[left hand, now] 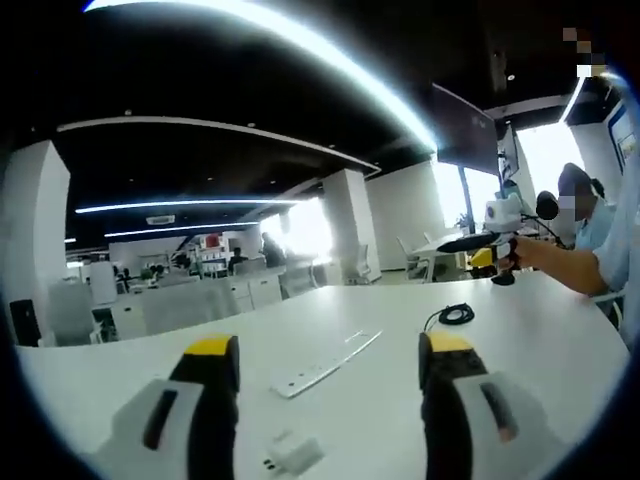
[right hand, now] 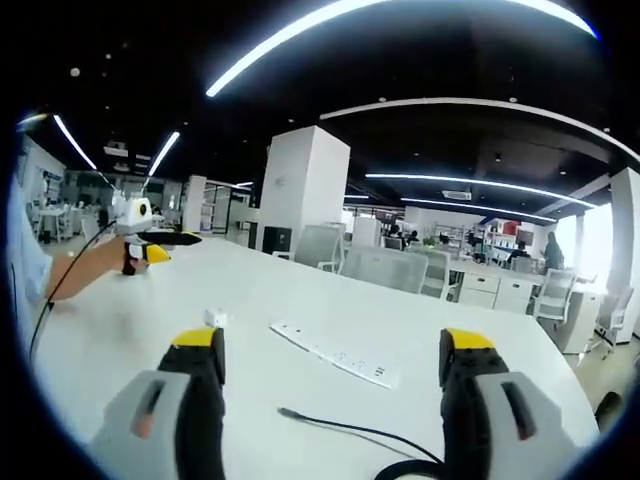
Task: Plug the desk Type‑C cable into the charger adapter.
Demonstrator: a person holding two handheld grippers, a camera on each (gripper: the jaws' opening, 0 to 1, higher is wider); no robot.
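on the white table (left hand: pixel 560 350), near the left gripper (left hand: pixel 330 375), lies the white adapter (left hand: pixel 293 452), low between its jaws, which stand wide apart and hold nothing. beyond it a white power strip (left hand: pixel 325 364) lies flat, and far right a black cable (left hand: pixel 456 314) sits coiled. in the right gripper view the right gripper (right hand: pixel 332 365) is likewise spread and empty; the cable runs across the table just ahead of its jaws, its plug tip (right hand: pixel 286 411) loose and pointing left, the adapter a small white block at far left, the strip between them. in each view the other gripper shows at the far side of the table.

nothing is picked up yet, so the step in hand looks to be the first grasps. best to bring the left jaws down around the adapter's flat sides, leaving its port face open, and to pinch the cable close behind the plug so it stays stiff and square. the port's side cannot be told from here.
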